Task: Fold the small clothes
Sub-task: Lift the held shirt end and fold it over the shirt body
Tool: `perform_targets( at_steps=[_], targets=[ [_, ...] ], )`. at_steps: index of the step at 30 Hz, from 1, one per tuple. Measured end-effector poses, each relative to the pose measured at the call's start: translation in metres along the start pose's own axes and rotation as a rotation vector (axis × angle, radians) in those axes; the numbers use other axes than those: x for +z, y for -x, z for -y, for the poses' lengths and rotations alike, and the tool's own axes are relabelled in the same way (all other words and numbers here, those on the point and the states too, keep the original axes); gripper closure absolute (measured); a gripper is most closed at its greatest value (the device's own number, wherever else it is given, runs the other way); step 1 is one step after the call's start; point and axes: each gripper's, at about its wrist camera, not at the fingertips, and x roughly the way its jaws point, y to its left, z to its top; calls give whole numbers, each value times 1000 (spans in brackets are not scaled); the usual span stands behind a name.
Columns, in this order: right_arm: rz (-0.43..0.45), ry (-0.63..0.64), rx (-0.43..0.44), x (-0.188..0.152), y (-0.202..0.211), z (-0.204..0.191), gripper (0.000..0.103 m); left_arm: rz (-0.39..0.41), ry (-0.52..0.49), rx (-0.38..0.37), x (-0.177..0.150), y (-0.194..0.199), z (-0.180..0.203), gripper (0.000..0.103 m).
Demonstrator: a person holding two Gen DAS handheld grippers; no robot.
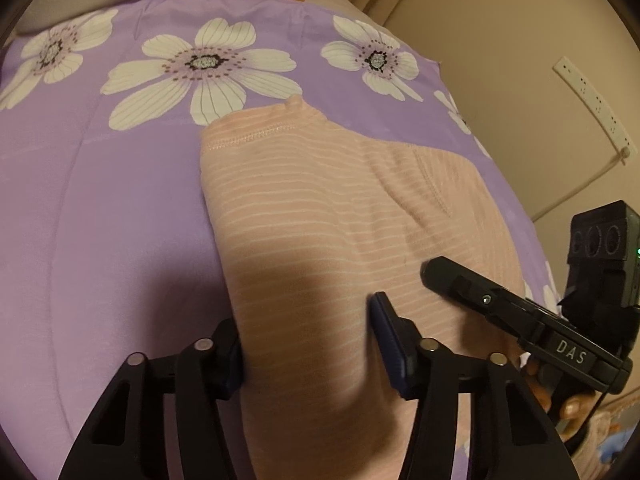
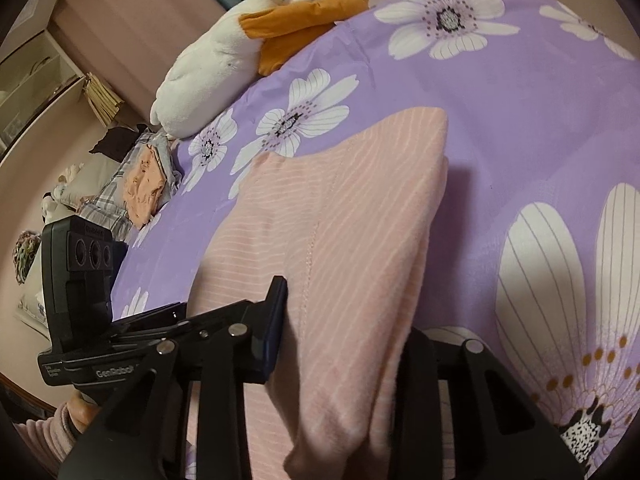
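Observation:
A small pink garment with thin white stripes lies folded on the purple flowered bedcover. My left gripper is open, its fingers straddling the garment's near left edge. My right gripper shows in the left wrist view reaching onto the garment's right side. In the right wrist view the garment runs between the open right gripper; its right finger is partly hidden under the cloth edge. The left gripper's body shows at the left.
A white and orange plush toy lies at the bed's far end. A pile of other clothes sits at the bed's left edge. A beige wall with a white power strip is to the right of the bed.

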Motion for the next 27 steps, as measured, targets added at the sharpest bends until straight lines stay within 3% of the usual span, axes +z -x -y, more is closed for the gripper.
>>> perform_targets(
  at_steps=[10,27],
  targets=[
    [43,42,-8,-4,12,-13,73,35,-48,26,-1,9,11,59],
    [67,77,-3,-19,34,-36,73,57,-74,19,-11,27,18,59]
  ],
)
